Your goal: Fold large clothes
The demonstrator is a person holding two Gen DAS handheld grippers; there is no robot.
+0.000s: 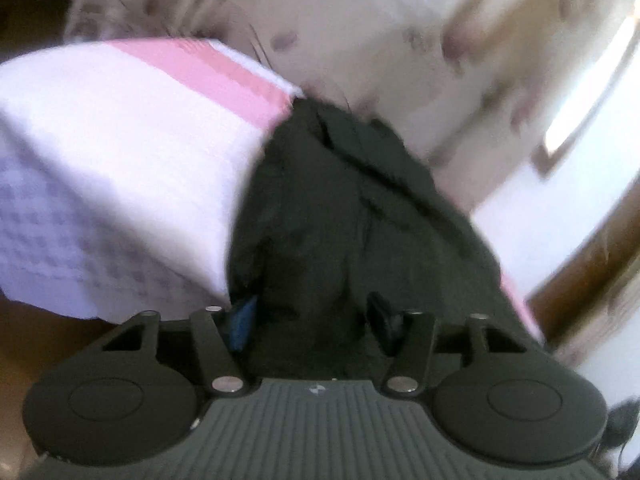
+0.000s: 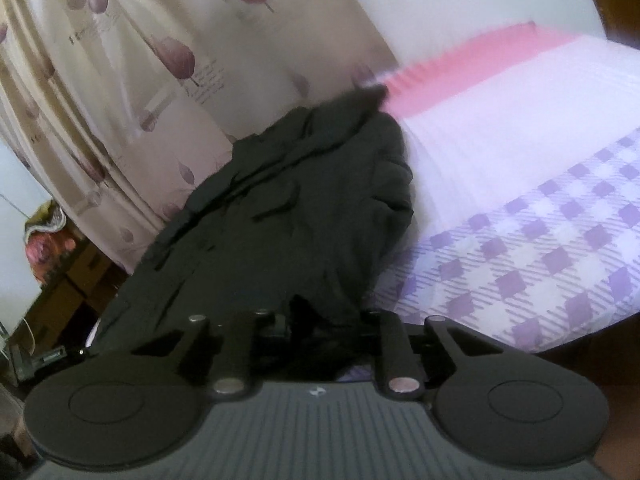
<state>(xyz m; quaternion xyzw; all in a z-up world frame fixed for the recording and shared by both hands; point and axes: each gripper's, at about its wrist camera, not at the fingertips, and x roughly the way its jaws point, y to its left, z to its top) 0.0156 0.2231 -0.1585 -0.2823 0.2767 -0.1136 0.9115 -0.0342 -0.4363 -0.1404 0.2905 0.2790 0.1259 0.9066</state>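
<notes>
Floral curtain (image 2: 132,80) behind, bed (image 2: 540,240) in front under a sheet checked purple, then white, then pink. Dark garment (image 2: 288,216) heaped in rumpled folds along the bed's curtain-side edge, reaching up to the pink band at the far corner (image 1: 344,208). Left gripper (image 1: 312,324) pressed into the near hem, fingers (image 1: 242,326) set apart with dark cloth bunched between them; whether pinching it, cannot tell. Right gripper (image 2: 320,332) likewise at the near hem, cloth draped over and between the fingers, hiding the tips, grip unclear. Cluttered wooden shelving (image 2: 60,272) beside the curtain, blurred.
</notes>
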